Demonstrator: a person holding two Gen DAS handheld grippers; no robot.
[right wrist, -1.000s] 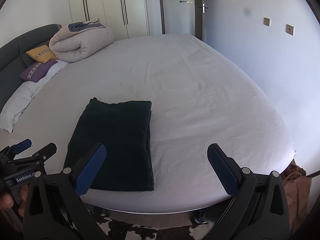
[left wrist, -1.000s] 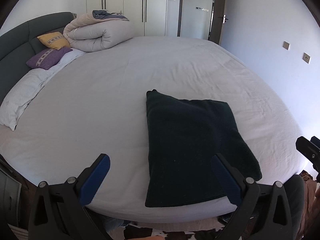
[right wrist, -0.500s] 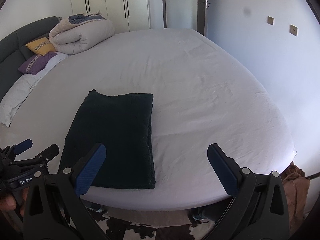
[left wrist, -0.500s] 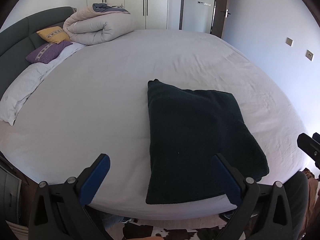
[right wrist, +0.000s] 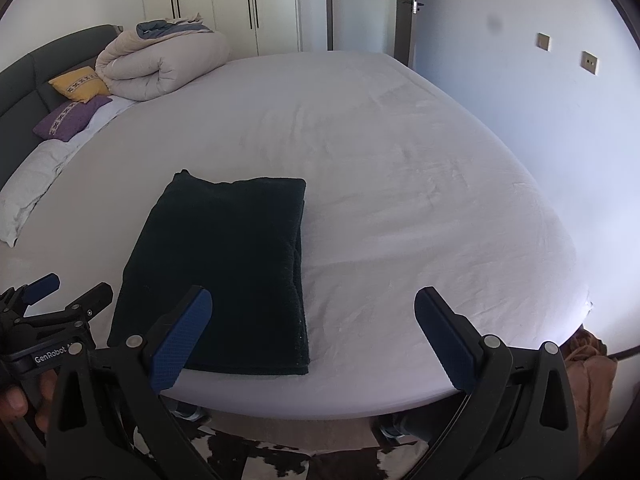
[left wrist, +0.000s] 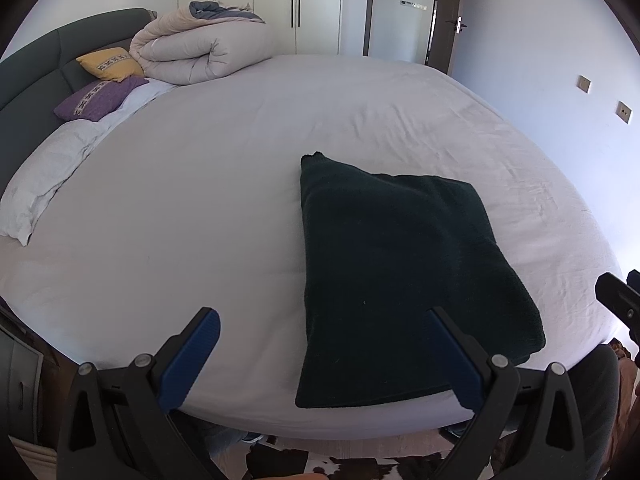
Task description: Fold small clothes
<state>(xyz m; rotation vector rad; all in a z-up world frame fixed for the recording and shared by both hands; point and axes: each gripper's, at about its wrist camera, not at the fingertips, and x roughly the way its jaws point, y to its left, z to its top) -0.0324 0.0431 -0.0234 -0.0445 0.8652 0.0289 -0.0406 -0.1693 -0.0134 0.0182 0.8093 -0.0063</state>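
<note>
A dark green garment (left wrist: 404,268) lies folded into a flat rectangle near the front edge of the white bed (left wrist: 224,184). It also shows in the right wrist view (right wrist: 228,268). My left gripper (left wrist: 324,356) is open and empty, held above the bed's front edge with its right finger over the garment's near corner. My right gripper (right wrist: 314,332) is open and empty, to the right of the garment, with its left finger over the near edge. The left gripper also shows in the right wrist view (right wrist: 56,300) at the far left.
A rolled duvet (left wrist: 200,52), a yellow cushion (left wrist: 110,63), a purple cushion (left wrist: 98,98) and a white pillow (left wrist: 48,176) lie at the far left by the dark headboard (left wrist: 36,64). A wall runs along the right. A cowhide rug (right wrist: 256,452) lies below.
Both grippers have moved a little forward and up over the bed; the garment sits slightly lower and closer in both views. The garment itself has not moved.
</note>
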